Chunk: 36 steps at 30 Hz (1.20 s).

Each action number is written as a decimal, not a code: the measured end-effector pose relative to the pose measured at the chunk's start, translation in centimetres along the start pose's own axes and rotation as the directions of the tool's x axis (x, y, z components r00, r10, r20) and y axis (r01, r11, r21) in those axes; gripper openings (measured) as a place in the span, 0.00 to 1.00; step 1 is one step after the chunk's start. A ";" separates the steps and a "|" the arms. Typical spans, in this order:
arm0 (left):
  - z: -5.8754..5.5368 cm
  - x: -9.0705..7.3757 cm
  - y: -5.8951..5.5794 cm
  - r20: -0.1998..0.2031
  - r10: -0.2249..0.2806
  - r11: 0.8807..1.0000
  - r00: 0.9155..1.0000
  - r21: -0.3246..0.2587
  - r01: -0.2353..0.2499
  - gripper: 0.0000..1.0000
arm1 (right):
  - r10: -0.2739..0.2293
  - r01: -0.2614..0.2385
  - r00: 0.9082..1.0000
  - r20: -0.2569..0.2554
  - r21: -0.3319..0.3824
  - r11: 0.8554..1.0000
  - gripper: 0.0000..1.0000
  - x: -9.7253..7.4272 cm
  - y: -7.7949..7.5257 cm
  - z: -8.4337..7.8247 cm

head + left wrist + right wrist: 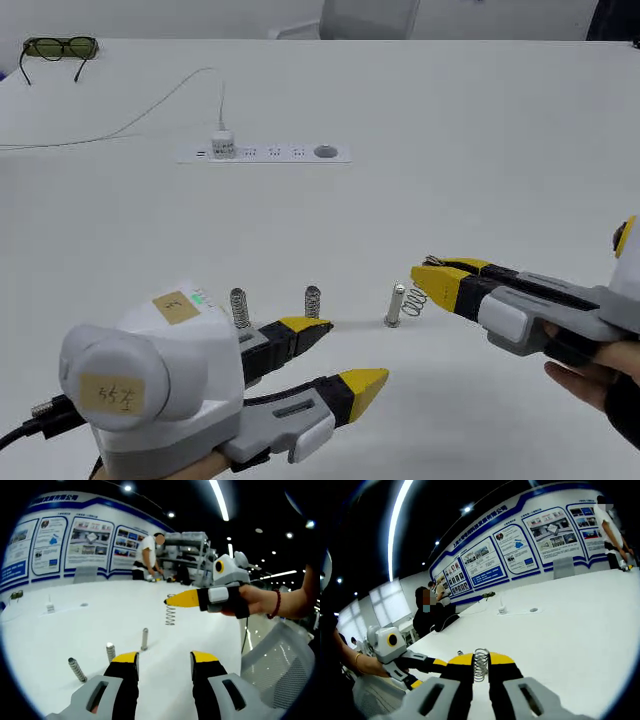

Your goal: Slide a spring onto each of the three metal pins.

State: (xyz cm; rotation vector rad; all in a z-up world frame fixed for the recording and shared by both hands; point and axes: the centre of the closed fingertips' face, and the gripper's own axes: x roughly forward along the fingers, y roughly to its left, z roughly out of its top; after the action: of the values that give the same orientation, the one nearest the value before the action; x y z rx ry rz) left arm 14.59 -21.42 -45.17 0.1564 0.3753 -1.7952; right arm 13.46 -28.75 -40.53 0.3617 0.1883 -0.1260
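Fitting the third and last pin. Pinching a spring [415, 300] between the closed jaws of the right hand-held gripper [425, 270], right of centre, just beside the bare pin [395, 305]. Carrying nothing in the left hand-held gripper [352, 352], jaws wide apart, lower left. Noting springs already on two pins [239, 307] left of centre on the tabletop [450, 180]. Judging next: turning the spring upright, lining its bore over the pin tip, lowering.

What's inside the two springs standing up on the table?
The left spring and the right spring each hold a metal pin. Coils cover nearly all of both pins; only the tops peek out.
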 end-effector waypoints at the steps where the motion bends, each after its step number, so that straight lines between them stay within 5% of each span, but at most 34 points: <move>1: 0.0 -0.2 0.1 -0.003 0.009 1.000 1.000 0.009 -0.009 0.43 | -0.007 0.007 1.000 0.005 -0.020 1.000 0.11 0.1 -0.2 0.2; 9: -0.8 -1.2 1.6 -0.053 0.087 0.995 0.995 0.044 -0.085 0.54 | -0.025 0.025 1.000 -0.003 -0.097 0.995 0.11 1.2 -0.9 0.4; 23: -0.9 -2.8 4.1 -0.066 0.194 0.980 0.979 0.066 -0.190 0.74 | -0.066 0.058 0.997 -0.034 -0.204 0.977 0.11 3.1 -2.8 -0.1; 36: -1.5 -4.0 6.1 -0.067 0.265 0.964 0.962 0.024 -0.264 0.85 | -0.110 0.092 0.993 -0.052 -0.269 0.959 0.12 4.1 -4.3 -1.2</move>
State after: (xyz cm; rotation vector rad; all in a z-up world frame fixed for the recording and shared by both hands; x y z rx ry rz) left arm 21.38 -18.57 -46.46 0.2682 0.3723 -1.5317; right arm 16.59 -32.66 -43.93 0.0875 0.2862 -0.1874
